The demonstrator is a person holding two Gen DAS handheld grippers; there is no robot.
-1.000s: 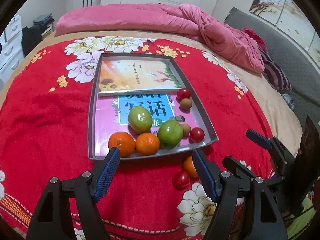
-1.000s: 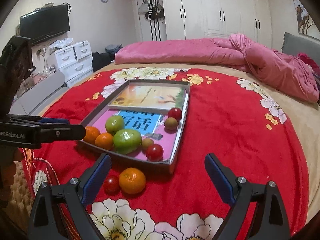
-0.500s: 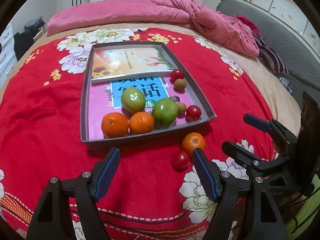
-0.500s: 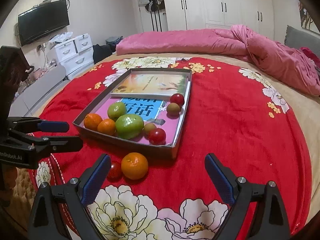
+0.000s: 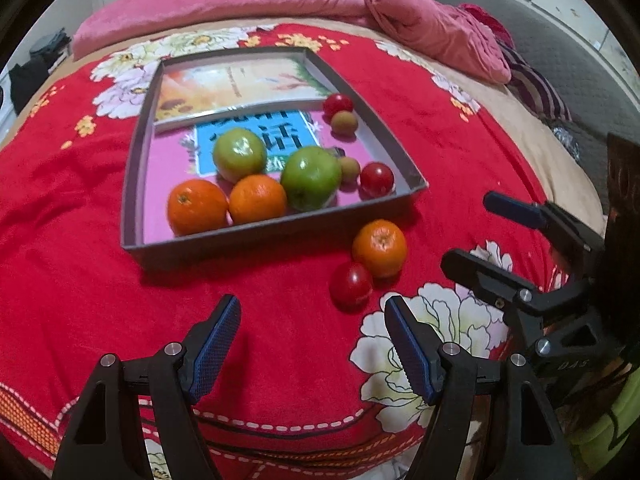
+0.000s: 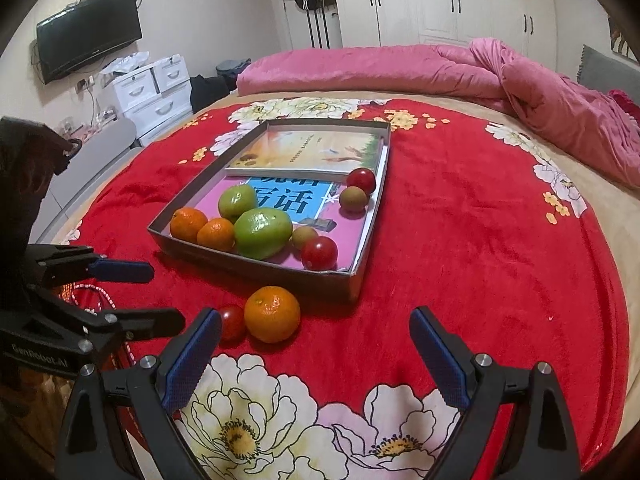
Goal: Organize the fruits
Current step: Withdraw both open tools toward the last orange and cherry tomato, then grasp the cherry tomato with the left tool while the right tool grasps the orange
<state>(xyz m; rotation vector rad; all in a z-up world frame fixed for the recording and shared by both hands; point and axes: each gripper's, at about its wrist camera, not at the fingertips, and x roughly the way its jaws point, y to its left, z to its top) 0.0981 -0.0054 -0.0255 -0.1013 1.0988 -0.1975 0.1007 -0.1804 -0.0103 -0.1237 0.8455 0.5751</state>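
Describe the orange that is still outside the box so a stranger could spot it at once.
Find the grey box of fruit on the red flowered blanket. Just outside its near wall, toward the right corner, lies the loose orange. It is the only orange on the blanket itself, touching a small red tomato.
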